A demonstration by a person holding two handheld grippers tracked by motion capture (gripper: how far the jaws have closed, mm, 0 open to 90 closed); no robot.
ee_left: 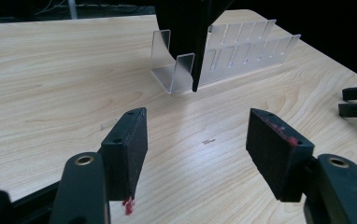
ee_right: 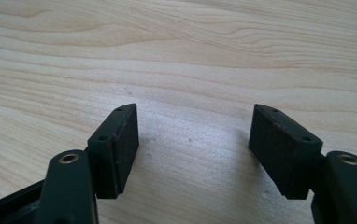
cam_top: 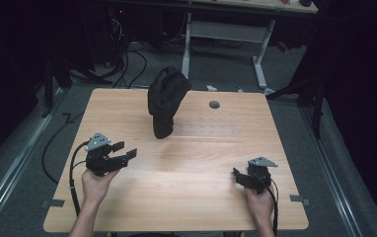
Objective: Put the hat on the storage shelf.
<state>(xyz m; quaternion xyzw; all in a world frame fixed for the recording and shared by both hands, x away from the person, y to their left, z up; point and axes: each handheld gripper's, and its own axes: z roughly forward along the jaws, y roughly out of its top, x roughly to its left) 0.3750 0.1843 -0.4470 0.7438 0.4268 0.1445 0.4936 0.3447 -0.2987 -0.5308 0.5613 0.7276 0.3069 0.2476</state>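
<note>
Wooden table (cam_top: 186, 163), black cloth item (cam_top: 166, 101) stood in a clear slotted rack (ee_left: 223, 56) (far centre), left gripper (cam_top: 125, 150) jaws wide, empty, aimed toward it, right gripper (ee_right: 193, 140) wide, empty, over bare wood.

One black cap (cam_top: 167, 98), one clear rack (ee_left: 223, 51), two tongs (cam_top: 125, 149)

Table (cam_top: 186, 163) light wood, pale tan with fine wavy grain; small dark grey round grommet (cam_top: 214, 104) near its far edge. Black cap (cam_top: 166, 101), plain, no visible pattern. Rack (ee_left: 242, 56) clear, colourless acrylic. Left gripper (cam_top: 126, 150) black with light grey top plate; red smears on its pads (ee_left: 279, 133) in the left gripper view. Right gripper (cam_top: 237, 174) black, grey top plate, brass-coloured screw rings. Floor (cam_top: 23, 163) grey carpet. Cables black.
</note>
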